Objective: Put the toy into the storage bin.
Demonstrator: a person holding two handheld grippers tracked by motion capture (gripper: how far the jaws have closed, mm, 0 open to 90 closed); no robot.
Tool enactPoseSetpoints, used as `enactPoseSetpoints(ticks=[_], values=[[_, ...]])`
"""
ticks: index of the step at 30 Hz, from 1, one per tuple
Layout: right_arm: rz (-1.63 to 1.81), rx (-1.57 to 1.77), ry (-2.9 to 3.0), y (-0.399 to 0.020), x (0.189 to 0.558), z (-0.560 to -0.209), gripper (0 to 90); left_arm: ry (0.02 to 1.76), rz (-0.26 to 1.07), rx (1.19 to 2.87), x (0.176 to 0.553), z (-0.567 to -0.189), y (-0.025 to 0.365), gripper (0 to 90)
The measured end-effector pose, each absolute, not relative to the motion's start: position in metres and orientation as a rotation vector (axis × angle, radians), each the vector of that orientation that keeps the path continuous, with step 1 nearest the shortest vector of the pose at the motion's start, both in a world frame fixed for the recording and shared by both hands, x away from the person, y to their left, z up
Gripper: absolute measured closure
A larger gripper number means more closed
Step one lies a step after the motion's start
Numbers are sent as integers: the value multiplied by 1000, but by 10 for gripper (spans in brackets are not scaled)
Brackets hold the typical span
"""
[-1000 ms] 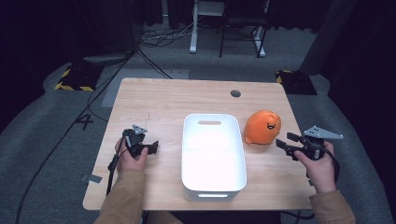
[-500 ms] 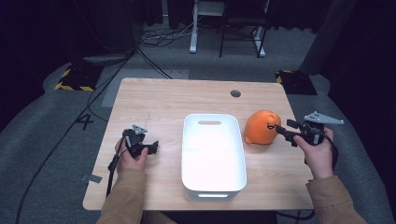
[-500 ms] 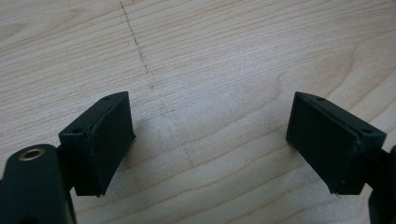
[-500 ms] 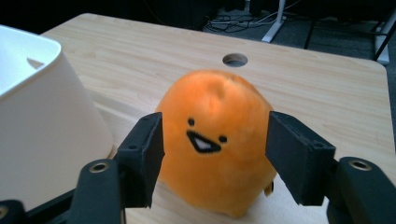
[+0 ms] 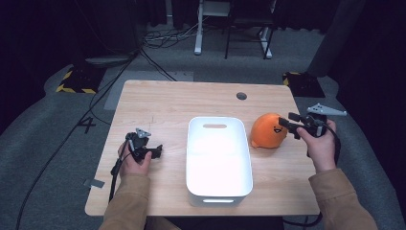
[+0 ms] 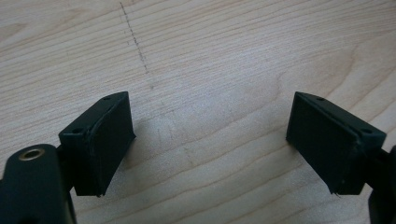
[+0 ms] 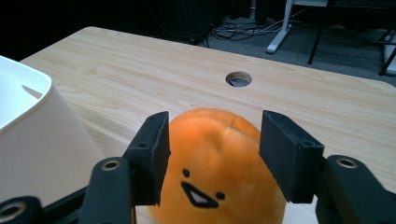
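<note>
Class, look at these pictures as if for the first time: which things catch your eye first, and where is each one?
The bright orange plush toy with a smiling face stands out, sitting on the wooden table just right of the white plastic bin at its centre. The right gripper reaches it, its jaws just closing, either side of the toy's top. The left gripper rests open left of the bin.

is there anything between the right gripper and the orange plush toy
Nothing visible is in the way. In the right gripper view the right gripper has its jaws on either side of the orange plush toy, over its top, and they have just been closing. No contact is clear yet. The white bin sits off to the side.
</note>
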State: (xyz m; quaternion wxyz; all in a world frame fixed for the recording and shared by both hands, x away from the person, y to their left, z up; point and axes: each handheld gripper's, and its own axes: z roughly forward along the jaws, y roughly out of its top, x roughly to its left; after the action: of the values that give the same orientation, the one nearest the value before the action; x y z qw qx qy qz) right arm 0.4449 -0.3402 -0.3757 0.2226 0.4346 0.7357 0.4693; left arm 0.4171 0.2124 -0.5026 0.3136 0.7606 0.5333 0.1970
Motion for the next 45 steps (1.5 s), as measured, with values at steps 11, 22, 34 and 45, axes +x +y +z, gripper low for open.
enactPoseSetpoints(ticks=[11, 22, 34, 45], values=[[1306, 1193, 2039, -329, 468, -388, 455, 1408, 522, 2010, 417, -502, 212, 151], [1325, 1253, 2045, -335, 474, -405, 550, 1401, 524, 2022, 417, -502, 212, 151], [1309, 1109, 2097, -327, 460, -391, 800, 1401, 523, 2023, 417, -502, 212, 151], [1408, 1058, 2066, -329, 446, -362, 802, 1399, 519, 2022, 417, -502, 212, 151]])
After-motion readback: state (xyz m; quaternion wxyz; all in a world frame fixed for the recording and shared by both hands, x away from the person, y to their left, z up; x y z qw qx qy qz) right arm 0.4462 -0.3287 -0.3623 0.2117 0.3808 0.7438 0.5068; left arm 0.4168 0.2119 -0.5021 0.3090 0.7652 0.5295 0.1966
